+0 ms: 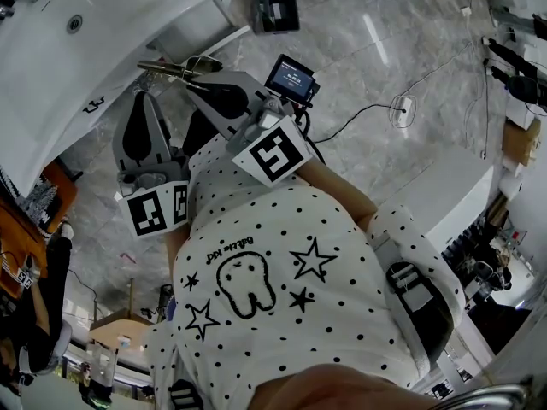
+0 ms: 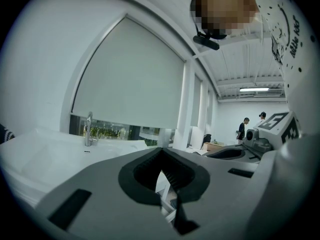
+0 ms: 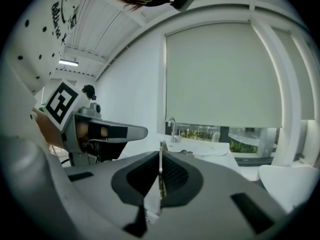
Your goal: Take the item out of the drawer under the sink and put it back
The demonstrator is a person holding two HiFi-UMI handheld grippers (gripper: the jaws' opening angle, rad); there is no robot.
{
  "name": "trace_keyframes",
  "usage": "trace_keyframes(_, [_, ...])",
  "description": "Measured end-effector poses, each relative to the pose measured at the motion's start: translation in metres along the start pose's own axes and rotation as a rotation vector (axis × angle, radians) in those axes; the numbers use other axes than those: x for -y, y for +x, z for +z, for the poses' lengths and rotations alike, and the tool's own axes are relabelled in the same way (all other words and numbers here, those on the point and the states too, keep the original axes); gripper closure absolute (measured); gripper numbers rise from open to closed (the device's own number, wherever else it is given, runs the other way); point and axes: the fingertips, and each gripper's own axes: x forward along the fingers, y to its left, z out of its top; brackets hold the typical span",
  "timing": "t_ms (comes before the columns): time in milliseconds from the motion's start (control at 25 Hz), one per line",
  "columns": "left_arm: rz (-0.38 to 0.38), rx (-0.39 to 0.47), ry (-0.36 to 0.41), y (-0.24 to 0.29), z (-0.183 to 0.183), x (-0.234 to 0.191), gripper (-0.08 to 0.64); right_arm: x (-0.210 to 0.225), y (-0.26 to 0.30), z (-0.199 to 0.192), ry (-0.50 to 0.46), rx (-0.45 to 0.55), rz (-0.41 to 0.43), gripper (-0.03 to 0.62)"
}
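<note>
Item [image 1: 167,69], a thin brassy metal piece, is pinched in my right hand-held gripper [image 1: 192,84], upper left of centre in the head view. It sticks out past the tips toward frame left and ends near the white sink's [image 1: 51,67] lower edge, above the grey marble floor [image 1: 385,49]. In the right gripper view the item [image 3: 161,159] shows edge-on, upright, with the black pads of the right hand-held gripper [image 3: 159,179] pressed on both its faces. What kind of thing it is I can't tell.

My left hand-held gripper [image 1: 144,96] is just beside it to frame left, tips pressed together. In the left gripper view the left hand-held gripper [image 2: 167,194] has nothing between its pads.

Both point at the sink, held level with each other, close but apart. Tap [image 2: 88,129] stands left of centre in the left gripper view, and the tap [image 3: 172,129] is centre in the right one, under a drawn roller blind [image 3: 225,74]. Cable [image 1: 359,118] lies on the floor at upper right. My dotted shirt [image 1: 282,297] fills the lower head view.
</note>
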Motion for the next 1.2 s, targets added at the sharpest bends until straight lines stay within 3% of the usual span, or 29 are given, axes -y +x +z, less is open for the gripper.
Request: trace_keyframes(1200, [-0.003, -0.007, 0.026, -0.0009, -0.0003, 0.0024, 0.565, -0.0011, -0.0021, -0.0005, 0.003, -0.001, 0.003, 0.578])
